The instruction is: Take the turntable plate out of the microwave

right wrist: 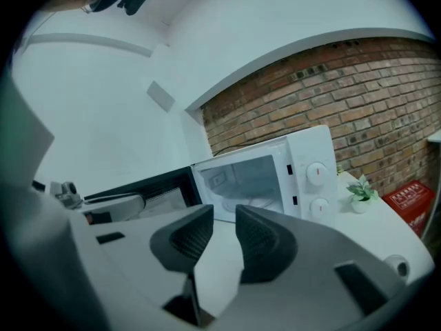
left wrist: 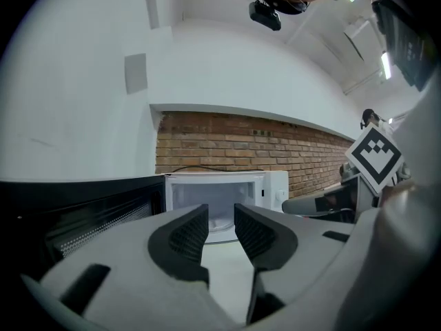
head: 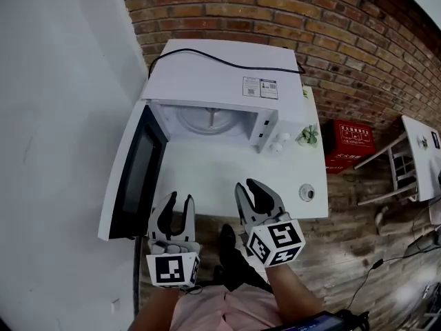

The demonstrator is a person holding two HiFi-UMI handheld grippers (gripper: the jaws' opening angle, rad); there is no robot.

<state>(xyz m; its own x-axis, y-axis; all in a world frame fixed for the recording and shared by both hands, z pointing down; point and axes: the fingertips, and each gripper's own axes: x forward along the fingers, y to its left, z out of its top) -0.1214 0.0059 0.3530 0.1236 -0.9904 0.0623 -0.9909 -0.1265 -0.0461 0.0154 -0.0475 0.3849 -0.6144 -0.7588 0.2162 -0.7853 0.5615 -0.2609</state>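
While the glass plate (head: 210,119) lies flat inside the microwave (head: 220,74), whose door (head: 134,174) stands wide open on the left, both my tools hang over the near edge of the tabletop (head: 207,178), well short of it. My left tool (head: 180,198) and right tool (head: 247,185) each have their jaws parted, with nothing between them. I'd go in low and level, pinch the plate's near rim from both sides, lift slightly, then draw it straight out.
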